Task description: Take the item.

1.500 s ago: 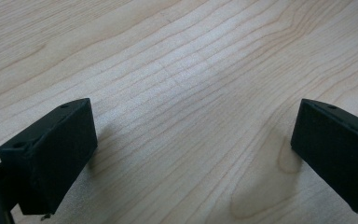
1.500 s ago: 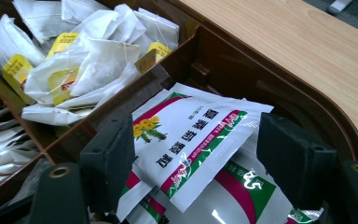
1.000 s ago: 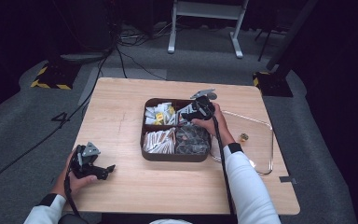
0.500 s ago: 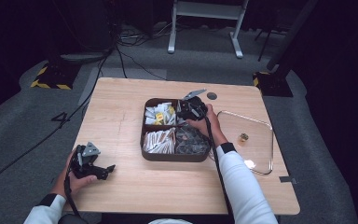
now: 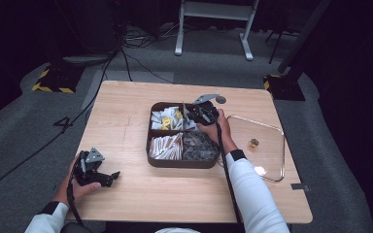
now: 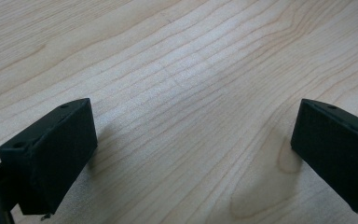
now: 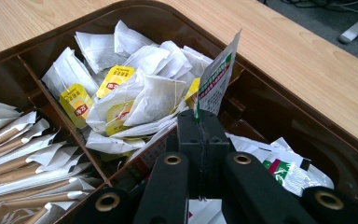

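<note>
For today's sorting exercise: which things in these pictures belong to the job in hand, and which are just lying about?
In the job:
- right gripper, jaws just closed on a green-and-white sachet
- brown divided tray
- tea bags in the compartment beside it

Lying about:
- clear lid on the table
- left gripper, open, resting on the wood

White sleeves (image 5: 252, 194), seemingly dark cuffs; black grippers (image 5: 91, 170), brass-ringed screws.

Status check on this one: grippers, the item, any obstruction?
Right gripper just closed, shut on a green-and-white packet over the brown tray. Left gripper open, idle on the table. Tea bags crowd alongside.
</note>
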### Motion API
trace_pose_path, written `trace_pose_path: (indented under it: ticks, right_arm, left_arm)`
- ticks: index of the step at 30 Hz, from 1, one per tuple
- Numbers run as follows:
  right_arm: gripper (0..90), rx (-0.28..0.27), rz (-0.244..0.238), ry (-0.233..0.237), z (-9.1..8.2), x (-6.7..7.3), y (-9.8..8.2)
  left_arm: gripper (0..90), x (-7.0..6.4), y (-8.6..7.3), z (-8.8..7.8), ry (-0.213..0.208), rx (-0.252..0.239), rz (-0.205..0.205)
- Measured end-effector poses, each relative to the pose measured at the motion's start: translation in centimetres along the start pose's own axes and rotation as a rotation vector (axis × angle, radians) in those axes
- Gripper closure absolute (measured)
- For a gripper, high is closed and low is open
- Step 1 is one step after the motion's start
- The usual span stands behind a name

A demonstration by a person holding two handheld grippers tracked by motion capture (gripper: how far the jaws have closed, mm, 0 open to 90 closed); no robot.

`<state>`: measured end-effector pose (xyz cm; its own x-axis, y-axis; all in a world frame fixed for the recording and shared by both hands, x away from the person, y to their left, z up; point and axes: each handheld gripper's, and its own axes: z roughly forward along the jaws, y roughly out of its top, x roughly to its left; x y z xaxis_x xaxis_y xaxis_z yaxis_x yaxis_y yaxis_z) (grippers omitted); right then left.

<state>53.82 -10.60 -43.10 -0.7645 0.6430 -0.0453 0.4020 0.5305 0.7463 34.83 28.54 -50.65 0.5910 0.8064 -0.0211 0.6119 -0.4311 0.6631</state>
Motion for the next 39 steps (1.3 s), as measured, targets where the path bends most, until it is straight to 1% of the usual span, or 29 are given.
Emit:
trace_pose_path:
  ticks: [5,6,10,11,17,20,25,28,33,38,39]
  right_arm:
    - [90.0,-0.019,0.003,-0.001,-0.5,0.0,-0.3]
    - [90.0,-0.031,0.004,0.0,-0.9,-0.1,-0.4]
    - [90.0,-0.046,0.004,-0.001,-1.6,-0.1,-0.5]
    - [90.0,-0.056,-0.003,-0.006,-2.1,-0.1,-0.6]
    - [90.0,-0.078,-0.008,0.004,-3.1,-0.2,-0.9]
    - [90.0,-0.099,-0.014,0.016,-3.9,-0.1,-1.0]
    - [90.0,-0.114,-0.018,0.016,-4.6,0.0,-1.1]
    - [90.0,-0.138,-0.014,0.021,-5.4,-0.1,-1.2]
    - [90.0,-0.148,-0.022,0.028,-6.2,0.0,-1.4]
    - [90.0,-0.166,-0.027,0.037,-7.7,0.0,-2.0]
    - [90.0,-0.166,-0.027,0.037,-7.7,0.0,-2.0]
  left_arm:
    - [0.5,0.0,0.0,0.0,0.0,0.0,0.0]
    - [0.5,0.0,0.0,0.0,0.0,0.0,0.001]
    - [0.5,0.0,0.0,0.0,0.0,0.0,0.0]
    - [0.5,0.0,0.0,0.0,0.0,0.0,0.0]
    - [0.5,0.0,0.0,0.0,0.0,0.0,0.0]
    - [0.5,0.0,0.0,0.0,0.0,0.0,0.0]
    - [0.5,0.0,0.0,0.0,0.0,0.0,0.0]
    - [0.5,0.0,0.0,0.0,0.0,0.0,0.0]
    - [0.5,0.0,0.0,0.0,0.0,0.0,0.0]
    - [0.5,0.0,0.0,0.0,0.0,0.0,0.0]
    - [0.5,0.0,0.0,0.0,0.0,0.0,0.0]
